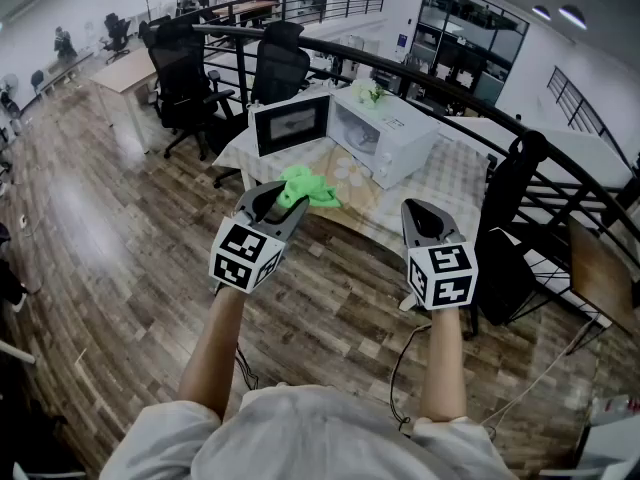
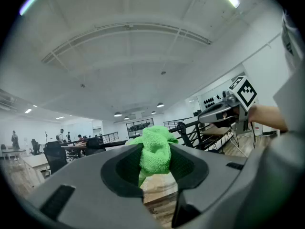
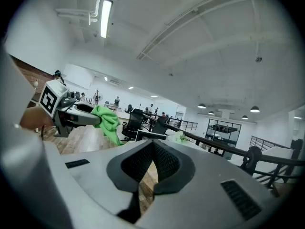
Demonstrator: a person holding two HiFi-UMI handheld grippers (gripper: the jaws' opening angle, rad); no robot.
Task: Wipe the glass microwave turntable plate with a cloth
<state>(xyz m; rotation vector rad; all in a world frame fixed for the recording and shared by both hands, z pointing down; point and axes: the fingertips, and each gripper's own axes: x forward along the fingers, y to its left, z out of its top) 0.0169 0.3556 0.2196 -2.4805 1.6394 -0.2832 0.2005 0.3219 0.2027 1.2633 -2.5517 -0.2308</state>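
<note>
Nearest the head camera is the person's pale shirt (image 1: 300,438), cut off by the lower edge. Both bare forearms reach forward from it.

Left hand-held gripper (image 1: 272,200): the jaws pinch a green cloth (image 1: 308,186). In the left gripper view the cloth fills the gap between the jaws, bunches above the tips and hides what lies straight ahead.

Right hand-held gripper (image 1: 422,211): the jaws are pressed together, tips touching, with nothing between them, as its own view shows.

Both grippers are raised side by side, well apart, over the wood floor (image 1: 120,218) near the edge of the tabletop (image 1: 455,183).

In the head view the cloth overlaps the tabletop's near edge, and contact cannot be judged there. The right gripper view shows the cloth hanging free from the left jaws.

A white microwave (image 1: 390,133) stands on the tabletop with its door (image 1: 290,123) swung open to the left. The cavity cannot be seen into from the head camera. The plate cannot be made out in any view. A pale round patch (image 1: 350,173) lies on the tabletop just before the microwave; whether it is glass or printed pattern cannot be told.

Black chairs (image 1: 275,63) stand beyond the tabletop. A dark railing (image 1: 450,88) curves past behind the microwave. A cable (image 1: 400,353) loops on the floor beneath the right forearm, its ends hidden.
</note>
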